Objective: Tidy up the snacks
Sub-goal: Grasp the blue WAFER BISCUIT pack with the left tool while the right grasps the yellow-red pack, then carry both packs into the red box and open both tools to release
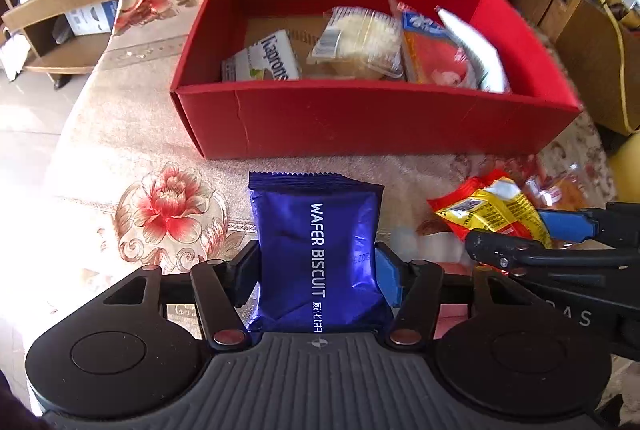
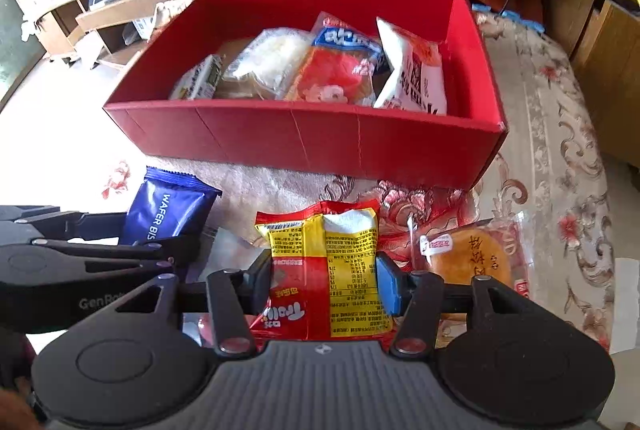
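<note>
My left gripper is shut on a blue wafer biscuit pack and holds it in front of the red box. My right gripper is shut on a red and yellow snack packet, also before the red box. The box holds several snacks: a white Napolitain-style pack, a clear-wrapped cake, an orange packet and a white packet. The right gripper with its packet shows at right in the left wrist view. The blue pack shows at left in the right wrist view.
A round pastry in clear wrap lies on the flowered tablecloth right of my right gripper. Wooden shelves with electronics and cables stand behind the table. The table's left edge drops to a bright floor.
</note>
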